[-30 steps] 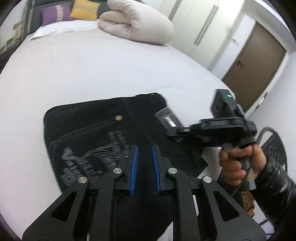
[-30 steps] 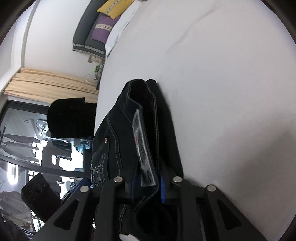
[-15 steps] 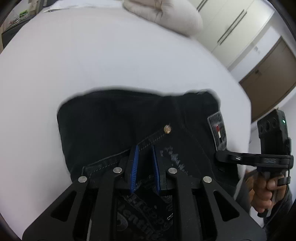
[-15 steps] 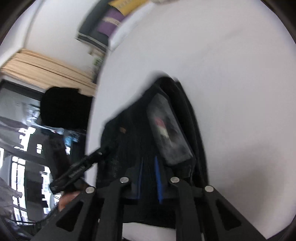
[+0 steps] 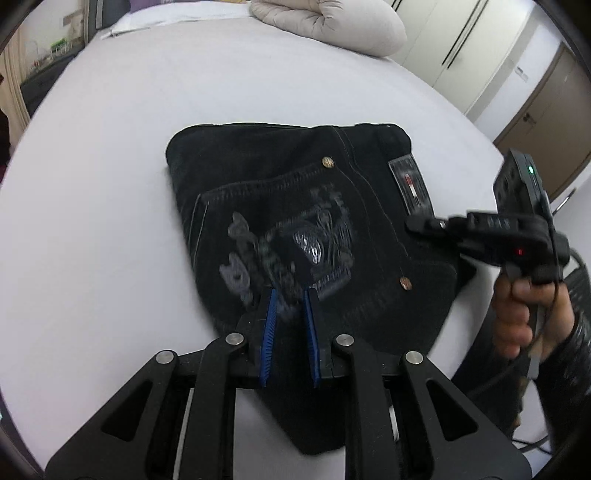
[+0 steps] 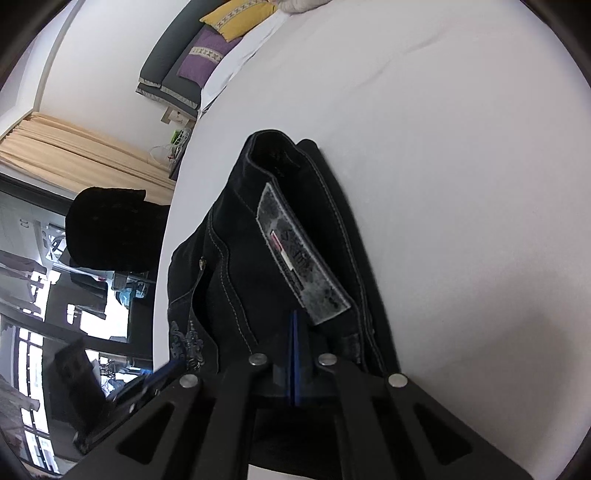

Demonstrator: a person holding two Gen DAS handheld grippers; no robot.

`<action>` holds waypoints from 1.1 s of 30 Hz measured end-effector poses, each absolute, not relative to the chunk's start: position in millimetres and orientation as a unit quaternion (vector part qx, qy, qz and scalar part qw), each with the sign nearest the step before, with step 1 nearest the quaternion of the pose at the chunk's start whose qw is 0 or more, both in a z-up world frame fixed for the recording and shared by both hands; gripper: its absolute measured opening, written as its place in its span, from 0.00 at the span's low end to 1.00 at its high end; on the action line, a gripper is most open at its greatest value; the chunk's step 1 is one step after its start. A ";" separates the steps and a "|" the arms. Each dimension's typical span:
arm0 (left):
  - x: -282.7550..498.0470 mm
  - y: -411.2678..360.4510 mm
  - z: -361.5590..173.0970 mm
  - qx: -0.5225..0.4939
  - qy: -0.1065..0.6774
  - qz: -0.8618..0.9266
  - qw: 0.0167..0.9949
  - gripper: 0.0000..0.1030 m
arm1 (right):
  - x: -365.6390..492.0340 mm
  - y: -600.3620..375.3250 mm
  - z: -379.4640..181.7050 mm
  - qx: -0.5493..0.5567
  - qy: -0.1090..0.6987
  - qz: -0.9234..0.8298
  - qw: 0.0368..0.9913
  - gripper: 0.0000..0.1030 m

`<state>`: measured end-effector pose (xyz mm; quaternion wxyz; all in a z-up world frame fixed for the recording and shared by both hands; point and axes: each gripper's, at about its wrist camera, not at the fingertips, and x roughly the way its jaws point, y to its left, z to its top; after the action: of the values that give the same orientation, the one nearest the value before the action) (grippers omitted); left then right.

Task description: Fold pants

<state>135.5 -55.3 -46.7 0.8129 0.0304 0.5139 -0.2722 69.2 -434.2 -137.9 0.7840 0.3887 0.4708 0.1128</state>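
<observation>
Pants (image 5: 295, 206): black denim, folded into a compact stack on the white bed (image 5: 110, 147); from my left camera I see them dead centre, back pocket with grey embroidery facing up.
Left claw (image 5: 289, 295): at 6 o'clock of the stack, over its near edge; blue pads stand narrowly apart with dark cloth behind the gap, and I cannot tell whether they pinch it.
Waist label (image 5: 410, 188): grey patch with a red stripe, at 2 o'clock on the stack.
Right claw (image 6: 295, 332): pads pressed flat together, no cloth between them that I can see, tips just at the near end of the label.
Right hand (image 5: 517, 314): at 3 o'clock in my left view, gripping the handle beside the bed edge.
Duvet (image 5: 332, 22): rolled, cream, at 12 o'clock, well apart from the stack.
</observation>
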 end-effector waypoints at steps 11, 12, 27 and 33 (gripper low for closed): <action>108.7 -65.7 -54.6 0.071 0.517 -0.251 0.816 0.14 | 50.9 -405.1 -82.9 0.332 0.469 0.057 0.816 0.32; 108.9 -65.2 -55.4 0.069 0.518 -0.250 0.815 0.14 | 46.3 -405.3 -72.2 0.327 0.454 0.052 0.827 0.43; 112.9 -58.6 -46.3 0.022 0.521 -0.260 0.813 0.15 | 78.3 -421.0 -92.6 0.269 0.522 0.029 0.809 0.72; 119.5 -22.2 -32.2 -0.038 0.500 -0.237 0.832 0.84 | 79.3 -405.9 -101.5 0.234 0.528 0.040 0.815 0.86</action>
<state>119.5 -22.2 -32.2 0.8320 -0.0384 0.5001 -0.2372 79.3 -405.9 -101.5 0.8154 0.2341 0.5280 0.0397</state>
